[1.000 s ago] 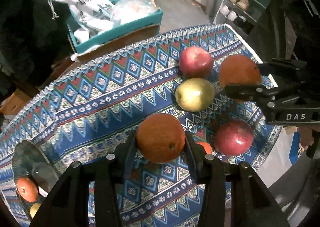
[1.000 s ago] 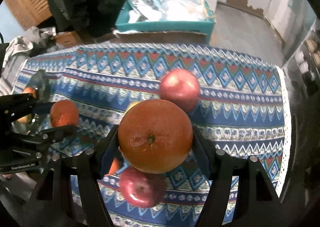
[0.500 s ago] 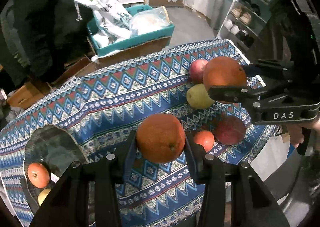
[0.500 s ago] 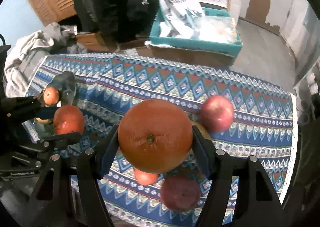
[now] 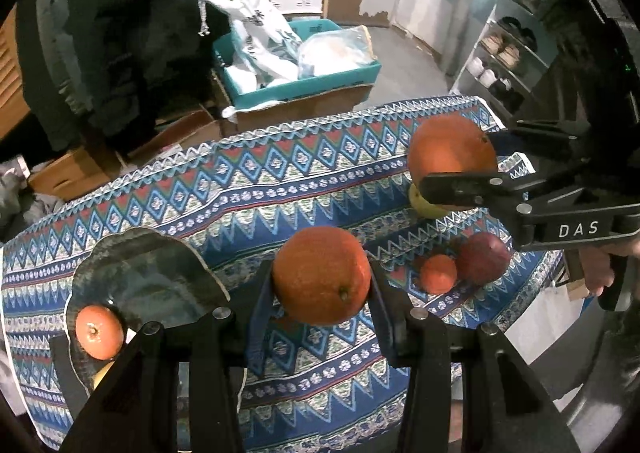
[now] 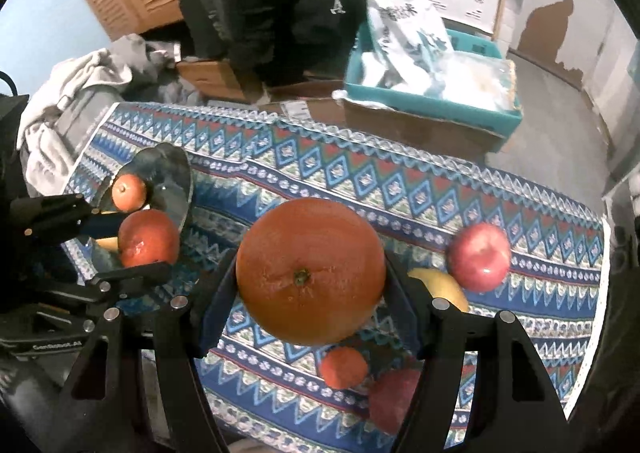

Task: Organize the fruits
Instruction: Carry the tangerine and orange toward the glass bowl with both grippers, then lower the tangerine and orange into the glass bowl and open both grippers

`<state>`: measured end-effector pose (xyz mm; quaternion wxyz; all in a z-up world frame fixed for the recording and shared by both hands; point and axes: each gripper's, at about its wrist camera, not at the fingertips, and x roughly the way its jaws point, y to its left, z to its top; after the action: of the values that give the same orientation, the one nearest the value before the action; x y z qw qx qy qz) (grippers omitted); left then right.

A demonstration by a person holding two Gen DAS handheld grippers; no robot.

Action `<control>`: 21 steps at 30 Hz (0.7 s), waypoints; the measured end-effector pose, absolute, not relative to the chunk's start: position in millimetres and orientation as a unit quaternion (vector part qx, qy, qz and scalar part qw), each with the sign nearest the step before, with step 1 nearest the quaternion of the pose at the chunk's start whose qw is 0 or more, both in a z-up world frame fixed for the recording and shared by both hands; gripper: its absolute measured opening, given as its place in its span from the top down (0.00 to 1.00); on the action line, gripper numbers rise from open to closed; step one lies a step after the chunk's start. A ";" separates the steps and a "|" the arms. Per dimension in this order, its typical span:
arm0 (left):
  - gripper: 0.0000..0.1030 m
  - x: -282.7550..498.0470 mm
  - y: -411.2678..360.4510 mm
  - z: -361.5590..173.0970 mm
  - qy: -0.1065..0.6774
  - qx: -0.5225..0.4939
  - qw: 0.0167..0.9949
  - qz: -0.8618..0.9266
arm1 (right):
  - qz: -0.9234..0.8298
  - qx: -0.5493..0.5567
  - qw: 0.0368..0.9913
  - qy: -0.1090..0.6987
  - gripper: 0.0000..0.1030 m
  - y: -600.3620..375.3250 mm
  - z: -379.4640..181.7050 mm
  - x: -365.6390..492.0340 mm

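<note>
The left tongs pinch an orange between both pads, held in the air above the patterned tablecloth that covers the worktop. The right tongs likewise pinch a larger orange, its stem scar facing the camera and its skin glossy and finely pitted.

The left wrist view shows the glass plate near the worktop's left edge from close by, with a mandarin on it and a sliver of a pale yellow fruit just below, mostly hidden by the tongs' frame. That view also takes in the right tongs side-on, with a small mandarin touching a dark red apple near the right edge, and a yellow-green fruit half hidden behind the right tongs' lower finger.

The right wrist view adds what the left cannot see: a second, brighter red apple toward the worktop's far right corner, just beside the yellow-green fruit. From here the left tongs' orange hangs over the near rim of the plate.
</note>
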<state>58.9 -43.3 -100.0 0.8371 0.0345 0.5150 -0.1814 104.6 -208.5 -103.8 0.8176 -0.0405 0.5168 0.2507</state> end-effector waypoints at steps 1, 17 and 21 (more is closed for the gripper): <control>0.55 58.5 -39.2 -99.7 0.515 0.032 0.838 -0.179 | 0.254 -0.042 0.817 0.517 0.33 -204.0 -103.1 105.4; 0.55 52.4 31.7 -101.5 0.514 -0.010 0.847 -0.137 | 0.305 -0.064 0.798 0.515 0.33 -125.9 -94.7 115.8; 0.55 51.3 50.7 -106.9 0.517 -0.019 0.847 -0.121 | 0.321 -0.069 0.793 0.513 0.33 -104.6 -94.8 117.3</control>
<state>51.3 50.7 -106.9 0.8469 -0.0190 0.5173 -0.1215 117.3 -104.6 -94.8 0.7930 -0.0686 0.5135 0.3207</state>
